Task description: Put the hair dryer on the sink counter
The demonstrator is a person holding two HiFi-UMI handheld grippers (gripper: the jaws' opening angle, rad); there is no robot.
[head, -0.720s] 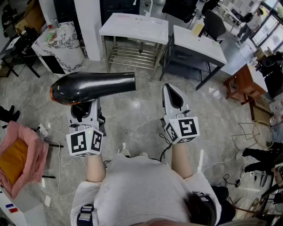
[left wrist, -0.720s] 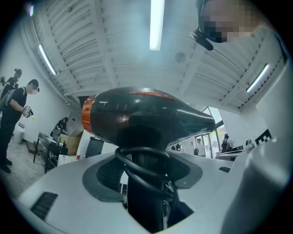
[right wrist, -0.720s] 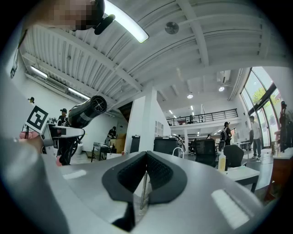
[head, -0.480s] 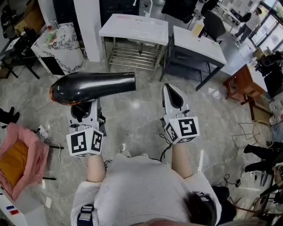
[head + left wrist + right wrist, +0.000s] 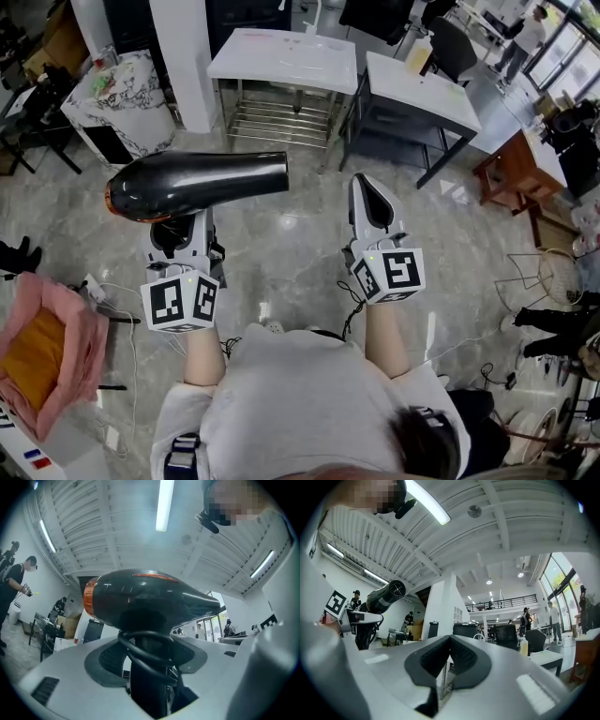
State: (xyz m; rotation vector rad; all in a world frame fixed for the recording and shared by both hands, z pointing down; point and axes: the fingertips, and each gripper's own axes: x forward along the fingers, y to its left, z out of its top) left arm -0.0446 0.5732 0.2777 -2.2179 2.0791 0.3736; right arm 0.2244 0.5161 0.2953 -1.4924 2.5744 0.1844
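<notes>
**Position of the work item.** The hair dryer (image 5: 192, 186) is in the air over the grey stone floor (image 5: 291, 253), just ahead of the person and well short of the white sink tabletop (image 5: 281, 58). The barrel lies roughly level. Its nozzle points to the right of the head view and its orange-ringed rear end points left. The handle hangs down into the left tongs (image 5: 180, 234).

**Step in hand: transport.** The dryer has not been set down yet, so the carry appears to be at an early stage.
1. Advance toward the sink tabletop with the barrel level, so the heavy head does not swing about the handle.
2. Bring the dryer in above the near edge, not against it.
3. Choose a bare area away from the faucet (image 5: 317, 11).
4. Lower the dryer until the barrel bears on the surface, and only then release it.
5. Watch the cord (image 5: 140, 656), which is looped at the handle and may snag or drag.

**Left tongs.** In the left gripper view, the left tongs (image 5: 147, 660) are spread wide and clamped on the handle of the hair dryer (image 5: 145, 604). The cord loops sit between the pads.

**Right tongs.** The right tongs (image 5: 368, 202) are carried beside the dryer and clear of it. The right gripper view shows the right tongs (image 5: 449, 644) clenched tip to tip with nothing held between them.
</notes>
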